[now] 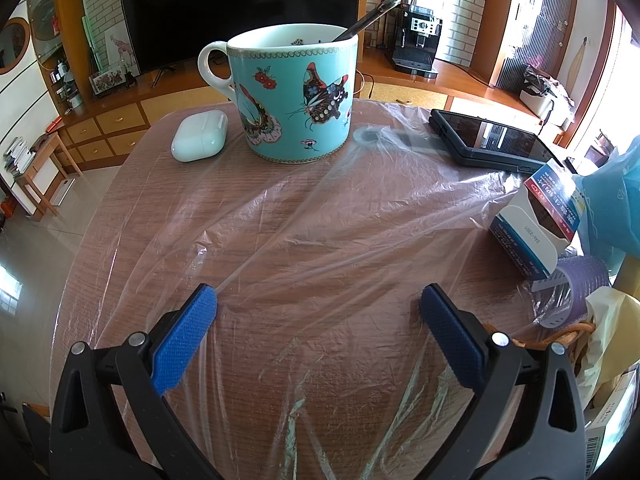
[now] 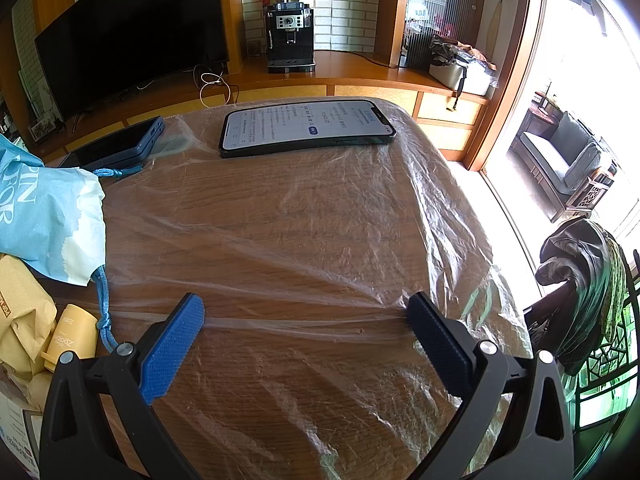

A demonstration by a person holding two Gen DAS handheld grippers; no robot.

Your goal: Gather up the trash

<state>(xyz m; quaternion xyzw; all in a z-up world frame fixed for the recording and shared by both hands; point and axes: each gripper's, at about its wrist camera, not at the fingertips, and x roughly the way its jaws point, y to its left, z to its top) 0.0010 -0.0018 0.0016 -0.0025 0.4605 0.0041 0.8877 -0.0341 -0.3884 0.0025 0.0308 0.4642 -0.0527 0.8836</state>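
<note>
A clear plastic sheet lies crumpled flat over the wooden table; the right wrist view shows the same plastic sheet draping over the table's right edge. My left gripper is open just above the sheet, nothing between its blue pads. My right gripper is open too, low over a stretched fold of the plastic. Trash sits between the two: a white and blue carton, a purple roller, a blue paper bag, a brown paper bag and a yellow tube.
A butterfly mug with a spoon and a white earbuds case stand at the far left. A dark phone and a lit phone lie on the sheet. A chair with clothes is beyond the right edge.
</note>
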